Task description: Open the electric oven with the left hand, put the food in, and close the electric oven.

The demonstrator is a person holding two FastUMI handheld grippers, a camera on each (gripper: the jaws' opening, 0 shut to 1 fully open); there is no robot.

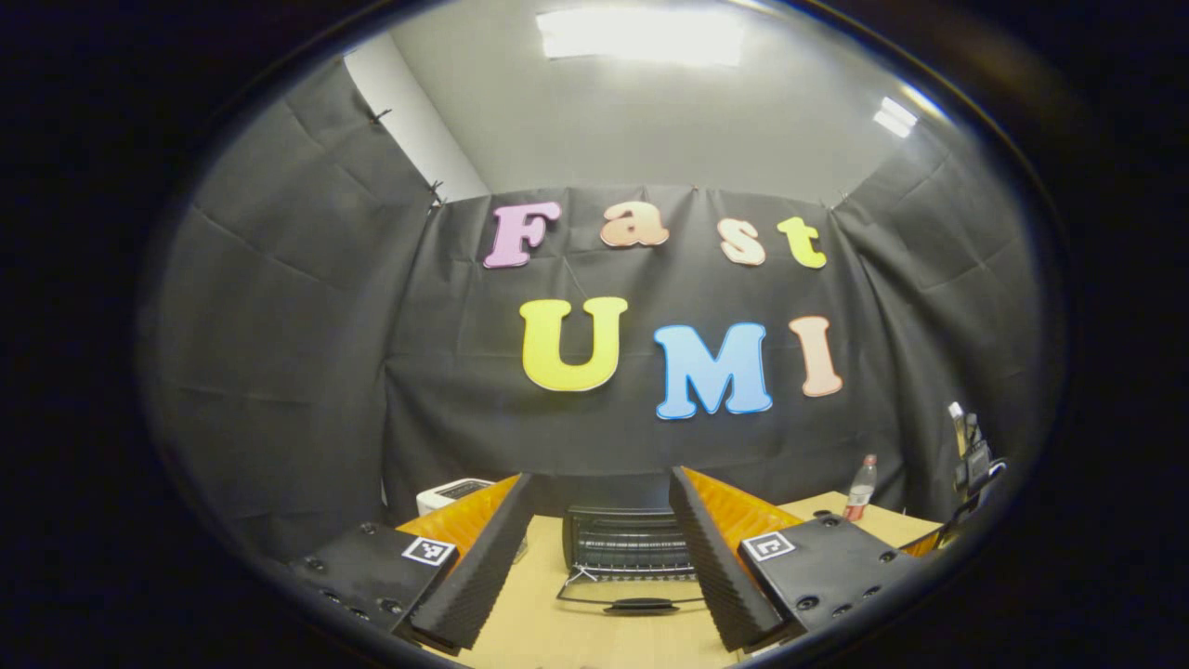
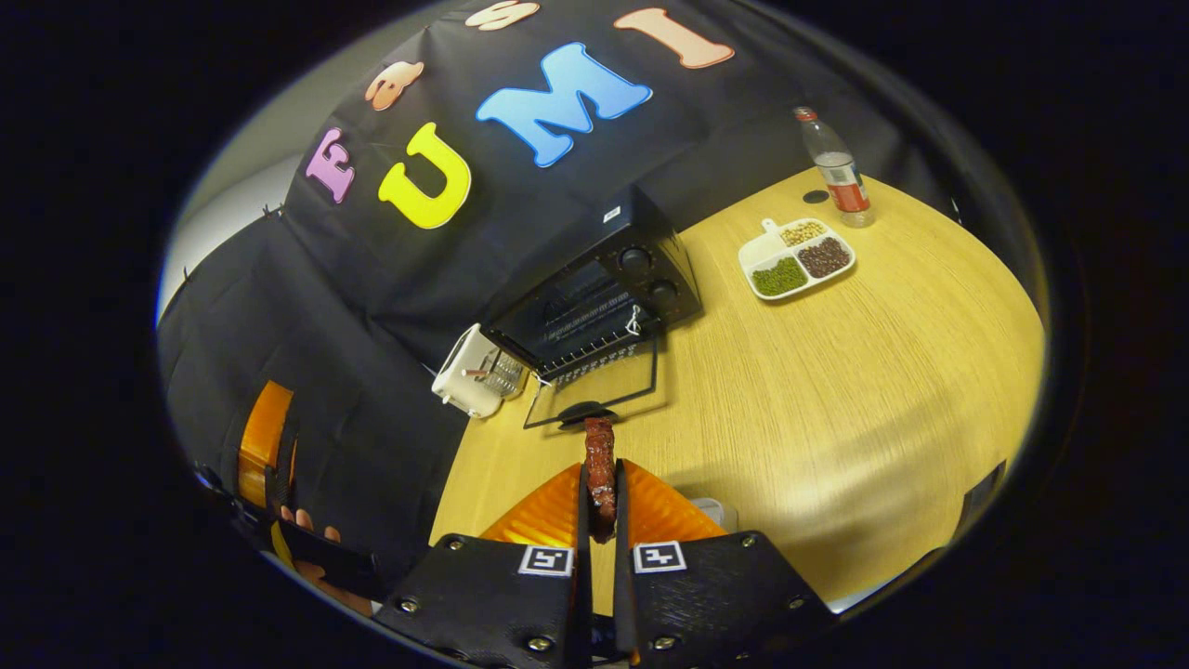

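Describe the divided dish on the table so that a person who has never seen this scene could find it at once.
Start from the black electric oven standing with its door open on the wooden table. Past the side with the knobs lies a white divided dish, close to a clear bottle with a red label. It is the one flat thing there, with three compartments of green, dark and pale grains.

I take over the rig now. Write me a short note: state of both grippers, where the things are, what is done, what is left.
Left gripper: jaws open, empty, facing the black electric oven.
Right gripper: jaws shut on the dark reddish strip of food, held upright in front of the oven.
Oven stands on the light wooden table; its glass door lies folded down.
Done: oven opened, food picked up.
Left: put the food inside, close the door.
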